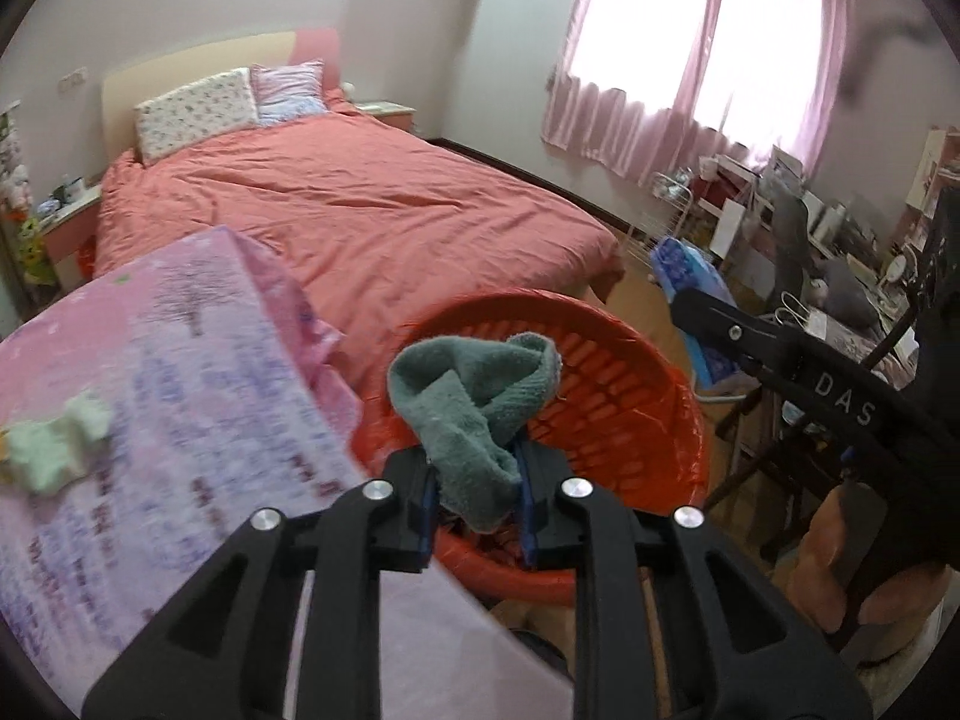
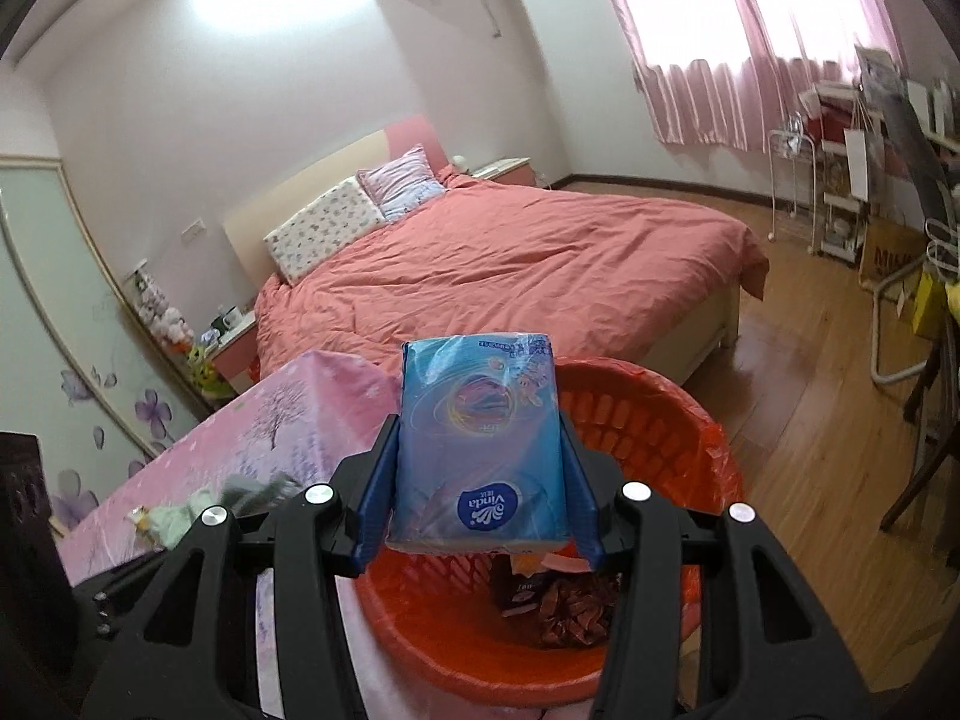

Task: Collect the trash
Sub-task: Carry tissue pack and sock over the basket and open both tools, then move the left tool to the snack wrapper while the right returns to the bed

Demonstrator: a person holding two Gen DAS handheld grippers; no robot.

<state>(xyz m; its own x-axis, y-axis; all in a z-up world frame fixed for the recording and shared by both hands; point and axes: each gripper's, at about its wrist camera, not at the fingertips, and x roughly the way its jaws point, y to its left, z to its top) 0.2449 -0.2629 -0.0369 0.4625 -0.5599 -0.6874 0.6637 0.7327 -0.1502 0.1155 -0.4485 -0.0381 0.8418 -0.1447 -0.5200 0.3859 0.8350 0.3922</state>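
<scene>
left gripper [image 1: 474, 498] jaws pinch a green cloth [image 1: 474, 414] above the red basket [image 1: 648, 384].

pink flowery table [image 2: 288, 420] has a pale crumpled wad [image 1: 54, 450] on it, orange basket [image 2: 690, 420] right beside

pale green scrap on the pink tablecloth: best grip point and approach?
Take the pale green scrap by its raised middle, coming from above with fingers straddling its short width. It lies loose and crumpled on the pink tablecloth, so the bunched centre likely offers the most to pinch.
</scene>
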